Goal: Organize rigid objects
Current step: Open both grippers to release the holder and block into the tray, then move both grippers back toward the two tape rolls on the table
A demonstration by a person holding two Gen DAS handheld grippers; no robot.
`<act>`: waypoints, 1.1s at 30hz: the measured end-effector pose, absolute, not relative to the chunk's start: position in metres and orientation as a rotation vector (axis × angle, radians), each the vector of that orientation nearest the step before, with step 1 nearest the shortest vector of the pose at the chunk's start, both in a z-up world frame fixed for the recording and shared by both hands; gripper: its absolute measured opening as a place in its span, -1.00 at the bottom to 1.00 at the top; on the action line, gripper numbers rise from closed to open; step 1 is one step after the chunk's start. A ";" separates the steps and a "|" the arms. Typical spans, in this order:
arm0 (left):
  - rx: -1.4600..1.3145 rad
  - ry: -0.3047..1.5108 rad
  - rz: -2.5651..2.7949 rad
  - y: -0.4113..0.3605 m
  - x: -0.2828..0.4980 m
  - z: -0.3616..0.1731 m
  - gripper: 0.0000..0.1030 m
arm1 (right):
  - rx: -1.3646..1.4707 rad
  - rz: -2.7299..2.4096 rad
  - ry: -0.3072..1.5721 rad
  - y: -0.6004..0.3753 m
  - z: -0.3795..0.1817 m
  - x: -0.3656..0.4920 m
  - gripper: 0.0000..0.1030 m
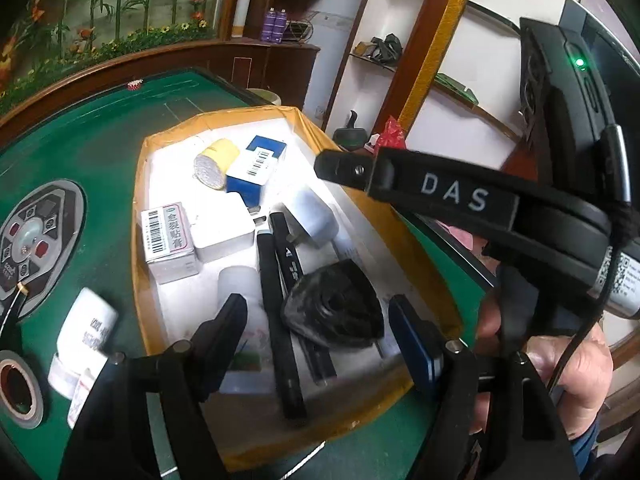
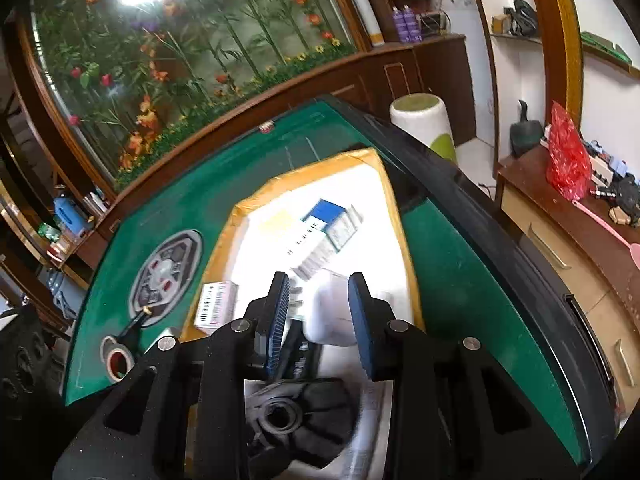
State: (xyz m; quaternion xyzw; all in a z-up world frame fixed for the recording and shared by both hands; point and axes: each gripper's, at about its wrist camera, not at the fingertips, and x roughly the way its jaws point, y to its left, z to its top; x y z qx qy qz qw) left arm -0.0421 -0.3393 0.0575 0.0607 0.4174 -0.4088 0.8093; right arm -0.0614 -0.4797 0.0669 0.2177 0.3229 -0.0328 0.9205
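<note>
Over the tray (image 2: 404,216), the right gripper (image 2: 320,312) stands part-open astride a white bottle (image 2: 332,312); it should centre before clamping.

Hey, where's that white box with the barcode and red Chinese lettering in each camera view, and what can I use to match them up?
Left wrist view: the white box sits left of centre, by the tray's left wall.
Right wrist view: the white box is lower left of centre, just left of the right gripper.
Shared landmark: the round control panel on the green table.
</note>
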 end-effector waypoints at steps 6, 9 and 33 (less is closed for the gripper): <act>0.113 0.864 -0.874 -0.316 -0.051 0.066 0.43 | 0.420 -0.012 0.643 -0.452 0.079 -0.065 -0.41; 0.102 0.850 -0.854 -0.296 -0.051 0.070 0.43 | 0.401 0.021 0.649 -0.434 0.079 -0.064 -0.41; -0.164 0.854 -0.376 -0.059 0.031 0.050 0.43 | 0.267 0.352 0.820 -0.293 0.049 -0.029 -0.41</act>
